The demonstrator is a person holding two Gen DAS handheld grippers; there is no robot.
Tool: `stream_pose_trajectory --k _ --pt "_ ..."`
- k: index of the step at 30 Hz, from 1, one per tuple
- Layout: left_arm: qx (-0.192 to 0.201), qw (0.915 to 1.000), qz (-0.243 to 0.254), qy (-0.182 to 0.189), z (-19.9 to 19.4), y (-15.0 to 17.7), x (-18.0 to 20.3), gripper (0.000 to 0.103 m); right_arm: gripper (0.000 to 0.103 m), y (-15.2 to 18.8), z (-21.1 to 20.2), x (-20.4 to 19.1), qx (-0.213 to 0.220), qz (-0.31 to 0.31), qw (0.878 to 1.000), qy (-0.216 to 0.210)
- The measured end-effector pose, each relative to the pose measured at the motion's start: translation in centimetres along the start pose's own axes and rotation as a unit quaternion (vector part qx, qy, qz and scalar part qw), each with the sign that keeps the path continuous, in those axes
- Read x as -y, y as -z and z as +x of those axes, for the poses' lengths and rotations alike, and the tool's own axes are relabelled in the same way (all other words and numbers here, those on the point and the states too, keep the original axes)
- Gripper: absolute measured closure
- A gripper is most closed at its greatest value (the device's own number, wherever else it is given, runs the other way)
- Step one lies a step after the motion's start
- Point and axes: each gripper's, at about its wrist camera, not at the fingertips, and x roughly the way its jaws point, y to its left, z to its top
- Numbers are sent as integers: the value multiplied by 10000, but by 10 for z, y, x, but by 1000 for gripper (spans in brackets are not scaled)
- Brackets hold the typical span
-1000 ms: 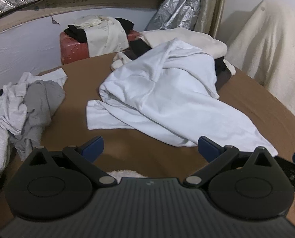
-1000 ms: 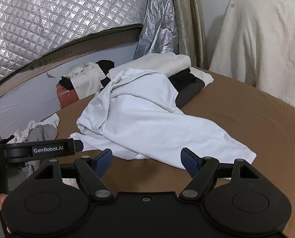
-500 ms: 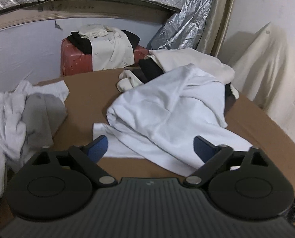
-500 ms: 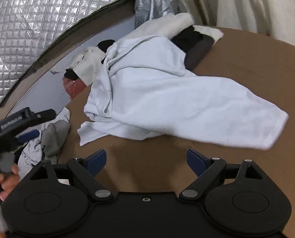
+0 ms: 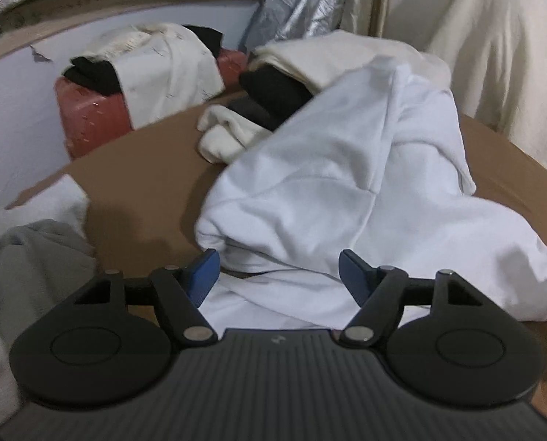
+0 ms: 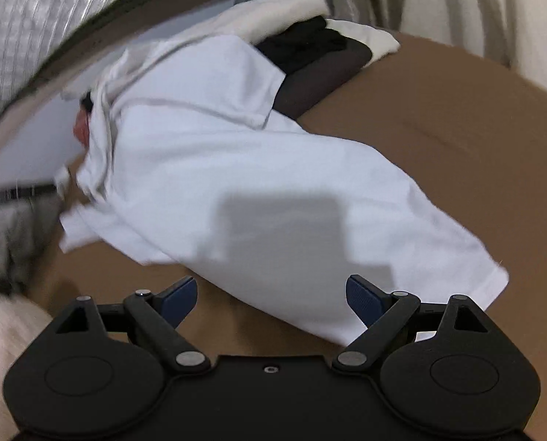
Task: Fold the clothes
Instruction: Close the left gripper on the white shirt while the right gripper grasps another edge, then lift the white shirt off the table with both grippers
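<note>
A crumpled white shirt (image 5: 346, 191) lies across the brown table (image 5: 144, 183), its far part draped over a stack of folded clothes. My left gripper (image 5: 279, 275) is open just above the shirt's near left folds, with cloth showing between its blue fingertips. In the right wrist view the same white shirt (image 6: 258, 169) stretches toward me, and my right gripper (image 6: 269, 299) is open over its near hem, casting a square shadow on the cloth. Neither gripper holds anything.
A stack of cream and black folded clothes (image 5: 291, 77) sits at the table's back. Grey and white garments (image 5: 27, 257) are heaped on the left. Behind the table stands a red case (image 5: 97, 117) with clothes on it. A cream cloth-covered shape (image 5: 501, 55) stands on the right.
Both grippers have moved forward and down toward the white shirt, which now fills more of each view. Both stay open.
</note>
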Motion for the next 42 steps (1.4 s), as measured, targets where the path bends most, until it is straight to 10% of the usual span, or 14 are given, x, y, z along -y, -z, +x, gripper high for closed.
stream_pose_trajectory --k 14,20,24,30,37,42 --pt "426 9982 415 -101 74 -42 27 0 12 25 60 -68 528 -2758 9576 640" --pt "-399 9935 9 1070 137 -37 9 1 11 2 101 -77 782 -2447 9604 1078" --pt "-684 9839 -569 1549 139 -33 -16 29 10 -33 124 -72 841 -2058 9669 1250" --pt "-1113 9685 -1305 1804 119 -28 -36 84 43 -55 123 -70 967 -774 9864 1082" --pt "-1372 9382 -1665 2707 90 -10 -21 90 67 -34 66 -73 1474 -254 9860 739" --pt "-1110 9451 -958 2922 52 -17 29 91 67 -28 -1 -65 1962 -192 9778 710"
